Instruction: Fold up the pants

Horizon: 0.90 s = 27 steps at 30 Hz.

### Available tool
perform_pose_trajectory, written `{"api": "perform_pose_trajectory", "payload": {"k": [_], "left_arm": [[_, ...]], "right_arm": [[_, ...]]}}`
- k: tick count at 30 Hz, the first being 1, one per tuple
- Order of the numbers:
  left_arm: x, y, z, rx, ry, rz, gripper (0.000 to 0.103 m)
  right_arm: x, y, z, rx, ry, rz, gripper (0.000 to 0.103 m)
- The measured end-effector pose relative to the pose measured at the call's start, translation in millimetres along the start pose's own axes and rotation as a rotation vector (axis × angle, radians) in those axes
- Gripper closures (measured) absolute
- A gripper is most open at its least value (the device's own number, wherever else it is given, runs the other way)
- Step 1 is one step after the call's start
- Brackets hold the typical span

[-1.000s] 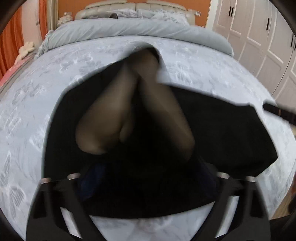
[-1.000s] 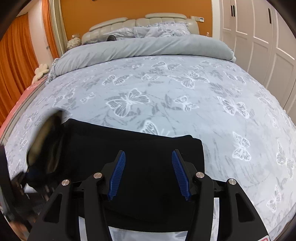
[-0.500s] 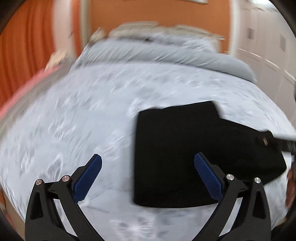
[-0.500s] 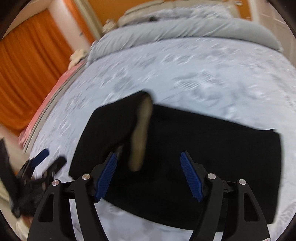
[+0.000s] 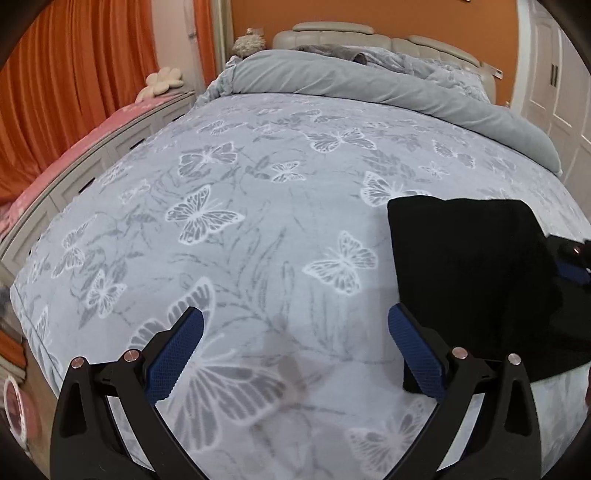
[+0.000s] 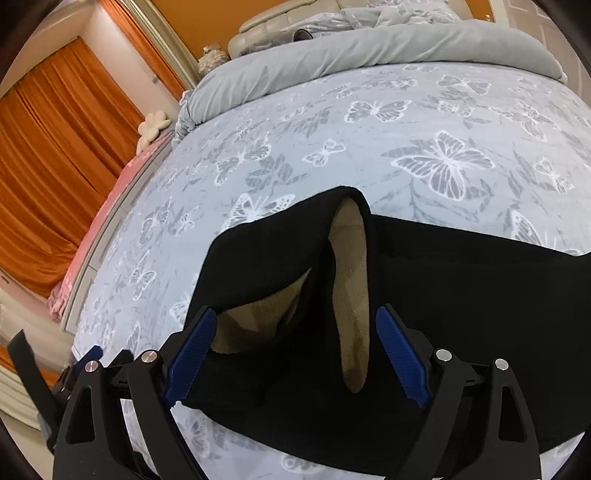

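Fingers of the left gripper [image 5: 295,354] stand wide apart with nothing between them, their blue pads [image 5: 173,358] hanging over bare butterfly-print bedspread [image 5: 229,206] near the foot edge of the bed. The jaws have just been opening to this spread. From this view the black pants [image 5: 476,273] lie just to the right of the left gripper, towards the right side of the bed, folded into a compact dark block with a straight left edge; the right-hand pad of the left gripper overlaps that edge in the picture, though whether it touches the cloth cannot be told.

The right gripper [image 6: 295,350] also has its fingers apart, and its jaws have just been opening. The pants [image 6: 461,295] lie under and between its pads [image 6: 402,354] in the wrist view, but the pads do not press on the cloth. Near the middle of the garment a layer is turned up, showing a tan lining [image 6: 351,280] in two patches: one narrow strip running towards the camera, one wider patch beside the left-hand pad. The rest of the pants spread as a flat black band to the right.

At the head of the bed a grey duvet [image 5: 369,81] is rolled back in front of a padded headboard [image 5: 332,31]. Orange curtains [image 5: 74,92] hang along the left side of the room, and white wardrobe doors [image 5: 554,92] stand to the right.
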State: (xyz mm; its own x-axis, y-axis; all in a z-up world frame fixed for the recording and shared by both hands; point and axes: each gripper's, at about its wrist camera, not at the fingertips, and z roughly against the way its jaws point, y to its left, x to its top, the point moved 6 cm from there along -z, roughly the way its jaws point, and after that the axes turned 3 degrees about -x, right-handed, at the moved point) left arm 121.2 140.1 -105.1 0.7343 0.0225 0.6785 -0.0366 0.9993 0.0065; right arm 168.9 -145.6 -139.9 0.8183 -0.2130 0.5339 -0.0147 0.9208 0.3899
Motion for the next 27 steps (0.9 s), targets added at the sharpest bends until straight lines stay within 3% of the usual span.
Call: {"api": "perform_pose_trajectory", "payload": {"k": [5,8,12,16,18,20,21,22,27], "left_arm": [[-4.5,-1.1,2.5,-0.028,-0.004,-0.041,0.005],[-6.5,-5.7,5.9,-0.047,-0.006,-0.053,0.005],[-7.9,-17.1,7.0,-0.064,-0.009,-0.075,0.005],[-11.3,-30.4,5.7,-0.078,-0.002,-0.101,0.005],[-14.0,-38.3,4.6,-0.093,0.008,-0.112,0.005],[-17.1,-46.9,2.6,-0.114,0.025,-0.122,0.005],[-18.3,-49.8,2.0,-0.120,0.032,-0.125,0.005],[-19.8,-53.5,0.9,-0.127,0.039,-0.129,0.005],[-20.4,-65.3,1.6,-0.144,0.046,-0.137,0.005]], "right_arm": [[-3.6,-8.3,-3.6,0.138,0.074,-0.112,0.017],[3.7,-10.6,12.4,0.167,0.017,-0.143,0.017],[10.5,-2.0,23.6,0.140,-0.033,-0.074,0.017],[-3.9,-6.3,-9.0,-0.014,0.072,-0.003,0.017],[-14.9,-5.5,-23.8,-0.001,0.121,0.010,0.018],[-21.2,-1.5,-33.4,-0.019,0.122,0.036,0.039],[-22.6,0.3,-36.0,-0.042,0.112,0.057,0.056],[-22.4,4.5,-35.5,-0.046,0.090,0.094,0.066],[-13.8,29.8,-4.7,0.024,-0.014,0.176,0.068]]}}
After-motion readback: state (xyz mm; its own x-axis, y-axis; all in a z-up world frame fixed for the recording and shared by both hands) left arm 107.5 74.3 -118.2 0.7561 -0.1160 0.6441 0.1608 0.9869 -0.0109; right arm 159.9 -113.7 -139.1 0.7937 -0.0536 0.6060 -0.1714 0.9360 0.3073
